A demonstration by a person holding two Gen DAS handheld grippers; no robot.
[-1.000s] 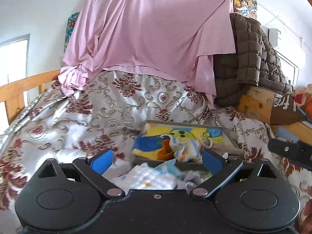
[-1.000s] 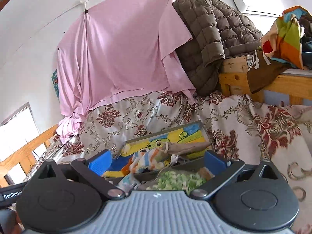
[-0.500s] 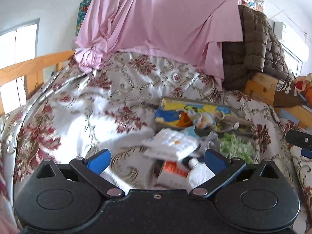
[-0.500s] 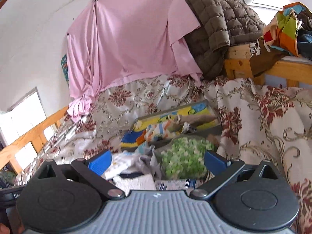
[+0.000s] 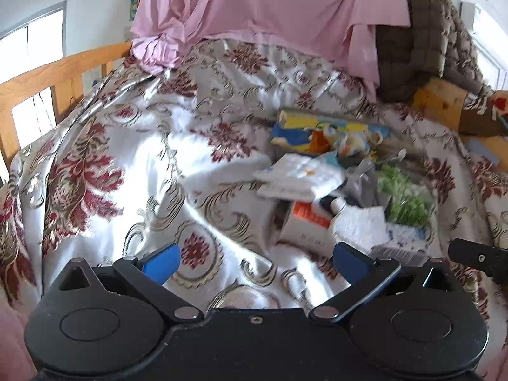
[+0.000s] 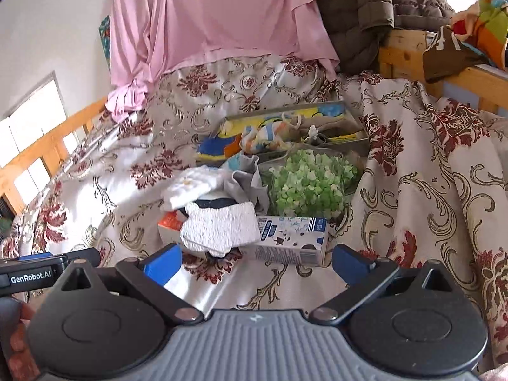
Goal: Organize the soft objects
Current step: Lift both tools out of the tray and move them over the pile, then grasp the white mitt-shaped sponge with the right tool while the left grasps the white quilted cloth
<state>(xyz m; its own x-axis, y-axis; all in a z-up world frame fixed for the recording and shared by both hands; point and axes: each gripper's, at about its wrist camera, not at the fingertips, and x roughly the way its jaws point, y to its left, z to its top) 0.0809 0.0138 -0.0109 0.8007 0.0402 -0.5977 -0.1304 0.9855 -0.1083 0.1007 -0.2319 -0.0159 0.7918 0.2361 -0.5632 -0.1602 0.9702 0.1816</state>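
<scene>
A heap of soft things lies on the floral bedspread (image 5: 127, 165): a folded white cloth (image 5: 298, 176) (image 6: 190, 184), a white textured towel (image 6: 219, 228) (image 5: 358, 225), a grey cloth (image 6: 244, 181) and a green-and-white fluffy item (image 6: 308, 187) (image 5: 403, 197). Behind them a colourful box (image 6: 285, 120) (image 5: 317, 127) holds a striped cloth (image 6: 263, 136). A blue-and-white carton (image 6: 289, 238) and an orange-and-white box (image 5: 304, 222) lie in the heap. My left gripper (image 5: 255, 262) and my right gripper (image 6: 257, 262) hang open and empty just short of the heap.
A pink sheet (image 5: 270, 9) and a brown quilted jacket (image 6: 374, 9) hang at the back. A wooden bed rail (image 5: 47, 79) runs on the left and a wooden frame (image 6: 412, 54) with clothes stands on the right. The other gripper's tip (image 5: 479, 258) shows at the right edge.
Both grippers have pulled back from the heap and tilted down, so more of the bedspread and the towel, carton and boxes have come into view. Neither gripper has taken anything.
</scene>
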